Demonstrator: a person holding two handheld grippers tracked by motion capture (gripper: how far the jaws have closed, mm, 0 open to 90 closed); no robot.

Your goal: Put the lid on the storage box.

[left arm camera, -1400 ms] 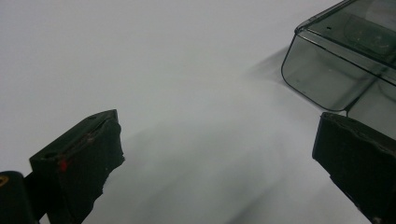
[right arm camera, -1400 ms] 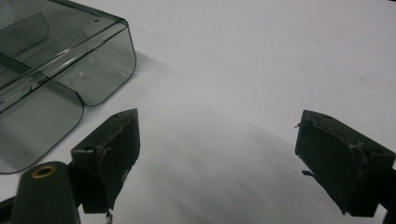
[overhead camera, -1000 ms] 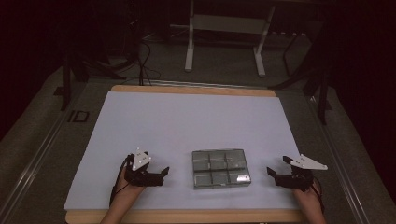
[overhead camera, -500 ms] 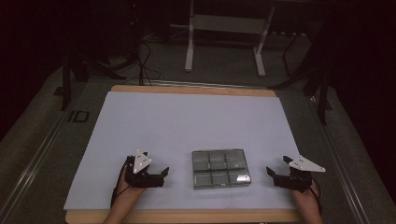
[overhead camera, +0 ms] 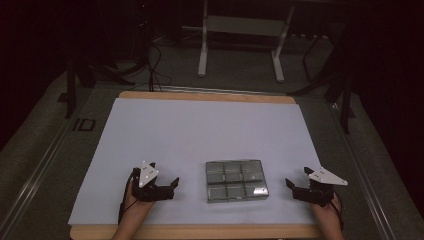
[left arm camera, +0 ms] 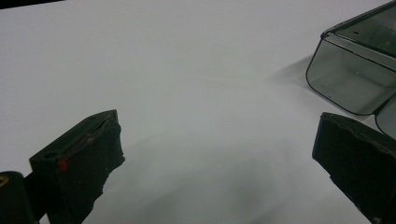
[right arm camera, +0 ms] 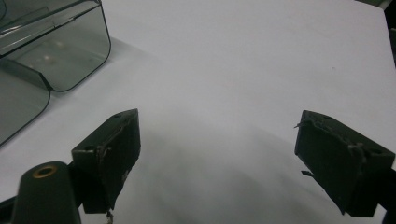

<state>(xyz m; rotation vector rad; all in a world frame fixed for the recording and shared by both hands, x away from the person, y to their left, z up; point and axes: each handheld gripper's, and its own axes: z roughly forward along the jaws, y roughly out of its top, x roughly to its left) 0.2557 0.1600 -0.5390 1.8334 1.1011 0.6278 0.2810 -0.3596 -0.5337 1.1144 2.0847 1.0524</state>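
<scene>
A clear smoky plastic organiser box (overhead camera: 235, 180) with several compartments lies on the white table sheet (overhead camera: 200, 135), near its front edge. My left gripper (overhead camera: 169, 188) rests on the sheet to the left of the box, jaws wide open and holding nothing. On the other side of the box my right gripper (overhead camera: 294, 188) also stands open and holds nothing. In the left gripper view (left arm camera: 219, 154) a rounded corner of the box (left arm camera: 355, 70) shows at upper right. The right gripper view (right arm camera: 217, 149) has the box (right arm camera: 51, 51) at upper left.
A wooden table edge (overhead camera: 200, 231) runs along the front and back of the sheet. Beyond the table, on the dark floor, stand a white metal frame (overhead camera: 240, 40) and trailing cables (overhead camera: 150, 65). A hand holds each gripper at the table's front edge.
</scene>
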